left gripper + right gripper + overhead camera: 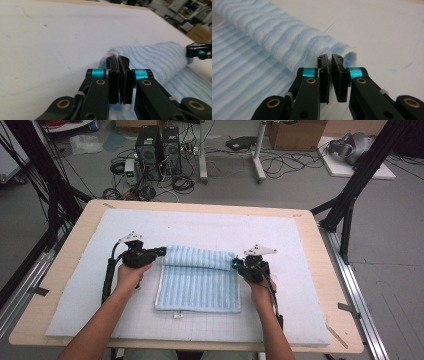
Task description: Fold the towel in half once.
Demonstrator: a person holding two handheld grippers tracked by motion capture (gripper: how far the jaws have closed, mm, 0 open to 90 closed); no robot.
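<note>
Rolling a striped blue towel toward the near edge of the tabletop.

Left gripper clamped on the left end of the roll, fingers pinched together on cloth; right gripper likewise clamped on the right end, fingers nearly touching through the fabric. Best done by keeping both ends level and turning in step, with even tension so the roll stays straight and tight, no skew. Counted: one towel, half rolled, lying mid-mat; one white mat; two grippers; one tag at the towel's near hem.
</note>
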